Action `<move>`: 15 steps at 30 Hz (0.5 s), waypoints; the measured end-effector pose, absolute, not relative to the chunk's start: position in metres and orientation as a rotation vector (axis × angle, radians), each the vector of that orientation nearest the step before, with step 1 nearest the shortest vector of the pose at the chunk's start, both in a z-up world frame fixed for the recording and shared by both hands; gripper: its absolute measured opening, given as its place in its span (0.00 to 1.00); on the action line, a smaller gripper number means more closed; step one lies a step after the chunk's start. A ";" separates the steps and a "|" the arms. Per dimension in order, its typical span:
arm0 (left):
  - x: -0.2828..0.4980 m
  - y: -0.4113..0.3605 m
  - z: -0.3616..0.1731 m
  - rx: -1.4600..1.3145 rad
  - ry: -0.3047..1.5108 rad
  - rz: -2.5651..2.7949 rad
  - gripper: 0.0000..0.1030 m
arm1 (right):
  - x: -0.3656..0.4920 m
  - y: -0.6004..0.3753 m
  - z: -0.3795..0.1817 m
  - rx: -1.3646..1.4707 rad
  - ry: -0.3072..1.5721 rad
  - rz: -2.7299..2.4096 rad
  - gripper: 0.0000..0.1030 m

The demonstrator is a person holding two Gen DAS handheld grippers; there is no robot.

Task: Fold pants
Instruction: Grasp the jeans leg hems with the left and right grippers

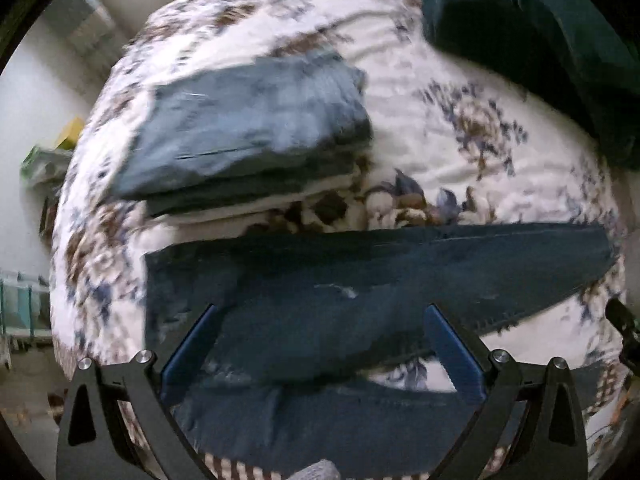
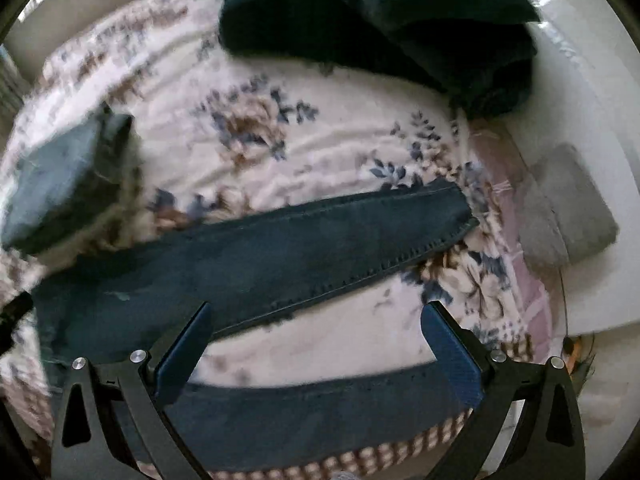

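Left wrist view shows the left gripper (image 1: 322,316) spread wide and empty above dark blue pants (image 1: 360,276) lying unfolded, legs apart, on the floral bedspread (image 1: 460,120), as is the right gripper (image 2: 318,314), folded jeans (image 1: 248,128) stacked beyond.

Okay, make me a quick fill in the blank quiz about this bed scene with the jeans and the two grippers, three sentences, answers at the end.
1. The dark jeans lie spread out on a bedspread printed with a ____ pattern.
2. Both the left gripper and the right gripper have their jaws ____.
3. The folded stack of clothes has a ____ garment on top.

Answers: floral; open; blue
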State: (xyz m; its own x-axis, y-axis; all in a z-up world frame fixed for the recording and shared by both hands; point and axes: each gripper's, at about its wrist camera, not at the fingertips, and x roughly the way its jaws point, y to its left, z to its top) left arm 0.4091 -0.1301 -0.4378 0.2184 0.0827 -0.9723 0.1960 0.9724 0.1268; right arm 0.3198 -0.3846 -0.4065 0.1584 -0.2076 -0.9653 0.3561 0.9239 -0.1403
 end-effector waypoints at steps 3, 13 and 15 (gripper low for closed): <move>0.422 -0.151 -0.483 0.346 1.368 -0.092 1.00 | 0.341 -0.403 -0.467 0.062 1.443 -0.364 1.00; 0.464 -0.198 -0.603 0.629 1.471 -0.162 1.00 | 0.422 -0.437 -0.610 -0.373 1.610 -0.141 1.00; 0.468 -0.201 -0.614 0.670 1.494 -0.175 1.00 | 0.441 -0.436 -0.629 -0.445 1.639 -0.078 1.00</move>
State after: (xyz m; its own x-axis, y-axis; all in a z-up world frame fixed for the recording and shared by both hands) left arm 0.4682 -0.2006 -0.6143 0.1027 0.2911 -0.9512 0.5033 0.8096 0.3021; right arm 0.4407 -0.4359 -0.6291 -0.0517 -0.3304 -0.9424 -0.2393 0.9203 -0.3095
